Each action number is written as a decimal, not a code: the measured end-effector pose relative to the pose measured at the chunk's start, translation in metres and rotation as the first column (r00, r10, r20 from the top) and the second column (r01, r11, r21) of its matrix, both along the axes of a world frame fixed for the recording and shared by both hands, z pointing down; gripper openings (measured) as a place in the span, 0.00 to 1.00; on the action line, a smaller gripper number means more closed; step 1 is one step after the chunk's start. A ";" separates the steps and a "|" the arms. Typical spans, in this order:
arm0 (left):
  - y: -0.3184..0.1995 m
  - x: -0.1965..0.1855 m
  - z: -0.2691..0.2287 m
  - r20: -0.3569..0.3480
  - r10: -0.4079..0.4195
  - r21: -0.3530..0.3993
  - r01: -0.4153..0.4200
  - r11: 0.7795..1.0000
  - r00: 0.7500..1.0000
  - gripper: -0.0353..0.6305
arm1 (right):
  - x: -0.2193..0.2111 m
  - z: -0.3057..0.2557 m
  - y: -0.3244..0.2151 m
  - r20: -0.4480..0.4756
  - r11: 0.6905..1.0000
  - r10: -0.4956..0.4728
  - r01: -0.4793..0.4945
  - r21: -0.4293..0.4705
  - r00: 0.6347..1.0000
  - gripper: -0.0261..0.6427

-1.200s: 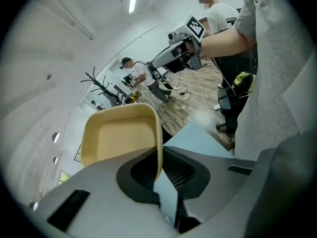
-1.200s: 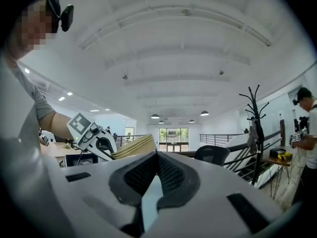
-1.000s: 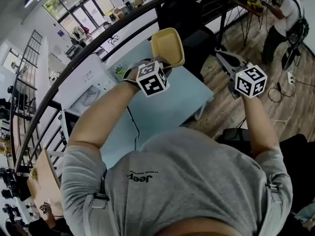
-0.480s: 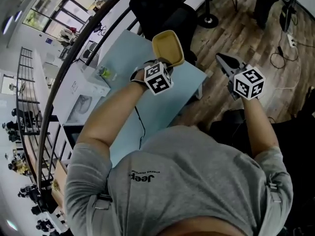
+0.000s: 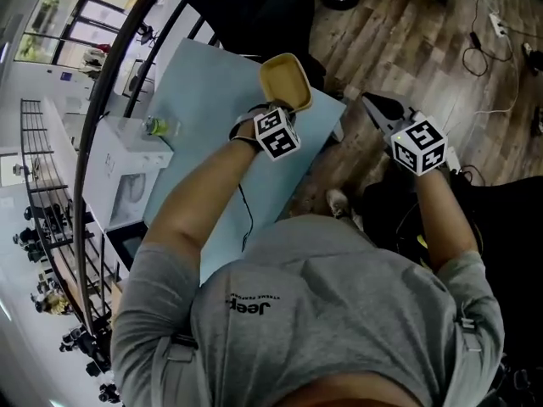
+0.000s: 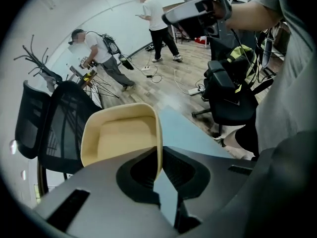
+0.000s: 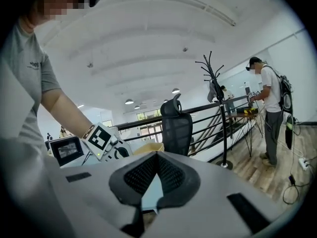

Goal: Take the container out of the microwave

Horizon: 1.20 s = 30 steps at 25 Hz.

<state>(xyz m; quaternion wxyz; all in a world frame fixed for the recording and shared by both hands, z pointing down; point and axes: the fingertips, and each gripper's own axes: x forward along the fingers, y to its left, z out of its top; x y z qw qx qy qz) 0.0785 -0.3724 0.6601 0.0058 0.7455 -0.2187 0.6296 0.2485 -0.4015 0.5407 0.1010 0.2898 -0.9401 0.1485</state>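
Your left gripper (image 5: 287, 108) is clamped on the rim of the yellow container (image 5: 284, 79), holding it over the blue counter's (image 5: 212, 91) edge. Your right gripper (image 5: 370, 102) is closed and empty.

yellow container (image 6: 121, 133): 1
grippers: 2, the left gripper (image 6: 159, 155) and the right gripper (image 7: 157, 155)
marker cubes: 2, left cube (image 5: 277, 132) and right cube (image 5: 419, 146)
light blue table (image 5: 204, 100): 1
white microwave (image 5: 119, 164): 1
small green object (image 5: 158, 126) on table: 1, too small to identify
black office chairs, left gripper view: 2, mesh-backed chair (image 6: 49, 113) and second chair (image 6: 230, 90)
coat stand (image 7: 214, 78): 1
background people, left gripper view: 2, bent-over person (image 6: 99, 53) and standing person (image 6: 156, 19)
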 end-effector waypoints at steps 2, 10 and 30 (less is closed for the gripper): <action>-0.002 0.005 0.014 0.005 0.007 -0.017 -0.007 1.000 1.000 0.11 | 0.006 0.010 -0.001 -0.001 1.000 0.013 -0.013 -0.018 1.000 0.06; 0.005 0.015 0.068 0.032 0.014 -0.112 -0.010 0.994 0.999 0.11 | 0.022 0.051 0.012 -0.013 0.995 0.030 -0.031 -0.092 0.999 0.06; 0.032 0.000 0.003 -0.165 -0.164 -0.017 0.163 0.986 0.973 0.40 | -0.016 0.024 0.028 0.029 0.995 -0.054 0.056 -0.082 0.998 0.06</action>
